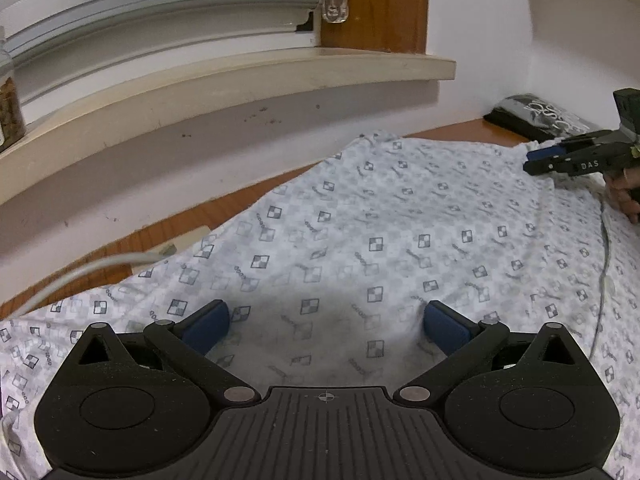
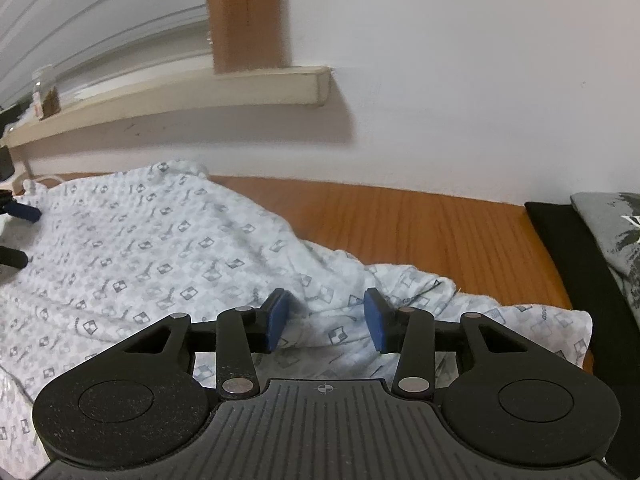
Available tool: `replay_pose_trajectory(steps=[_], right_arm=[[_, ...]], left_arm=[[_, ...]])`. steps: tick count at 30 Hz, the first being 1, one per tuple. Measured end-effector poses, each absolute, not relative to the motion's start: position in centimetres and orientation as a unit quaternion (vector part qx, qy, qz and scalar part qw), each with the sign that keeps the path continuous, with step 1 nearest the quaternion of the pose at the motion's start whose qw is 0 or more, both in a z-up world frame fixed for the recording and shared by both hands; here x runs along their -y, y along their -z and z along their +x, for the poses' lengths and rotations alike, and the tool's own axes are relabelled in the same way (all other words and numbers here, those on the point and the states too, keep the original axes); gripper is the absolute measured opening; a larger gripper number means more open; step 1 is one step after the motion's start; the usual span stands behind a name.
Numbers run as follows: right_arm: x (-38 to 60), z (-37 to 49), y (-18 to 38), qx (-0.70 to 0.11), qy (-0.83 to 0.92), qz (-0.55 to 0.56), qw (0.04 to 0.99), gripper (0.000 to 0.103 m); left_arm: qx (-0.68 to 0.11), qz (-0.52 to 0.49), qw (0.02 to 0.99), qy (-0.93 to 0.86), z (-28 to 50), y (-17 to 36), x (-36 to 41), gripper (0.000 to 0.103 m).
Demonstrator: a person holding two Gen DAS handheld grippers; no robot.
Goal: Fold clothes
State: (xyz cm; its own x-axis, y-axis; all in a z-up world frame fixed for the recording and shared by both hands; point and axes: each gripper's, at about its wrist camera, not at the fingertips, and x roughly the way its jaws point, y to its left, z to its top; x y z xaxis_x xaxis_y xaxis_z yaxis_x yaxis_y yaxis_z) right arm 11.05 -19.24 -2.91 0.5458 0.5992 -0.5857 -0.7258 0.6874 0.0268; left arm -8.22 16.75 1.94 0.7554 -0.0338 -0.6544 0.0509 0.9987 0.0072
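Both hand-held grippers (image 1: 326, 328) (image 2: 326, 320) open.

One patterned shirt (image 1: 360, 232), two tongs (image 1: 326, 330) (image 2: 326, 320), one folded grey garment (image 2: 612, 228), one jar (image 1: 8, 108)

window sill (image 1: 248, 76) – jar (image 1: 10, 108), cable (image 1: 80, 272), wooden table (image 2: 420, 216)

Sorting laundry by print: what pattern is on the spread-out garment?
White fabric garment with a repeating grey checkered-square print; clearest in the left wrist view.
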Motion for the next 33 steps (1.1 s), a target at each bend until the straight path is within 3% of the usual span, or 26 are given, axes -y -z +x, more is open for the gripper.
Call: replay_pose_trajectory(steps=[19, 23, 28, 33], right_arm=[[16.3, 16.2, 3.0, -0.286, -0.381, -0.118, 0.871, 0.043], [16.2, 16.1, 2.9, -0.281, -0.374, -0.125, 0.875, 0.048], [17.8, 15.2, 1.6, -0.256, -0.363, -0.083, 0.892, 0.061], [23.1, 10.3, -2.0, -0.21, -0.352, -0.046, 0.911, 0.06]], left_arm=[[-0.344, 0.03, 0.939, 0.008, -3.4, -1.9, -19.0, 0.103], [-0.307, 0.05, 0.95, 0.01, -4.3, -3.1, -17.1, 0.103], [-0.239, -0.008, 0.968, 0.078, -3.4, -5.6, -12.4, 0.103], [-0.273, 0.031, 0.949, 0.155, -1.3, -3.3, -7.2, 0.103]])
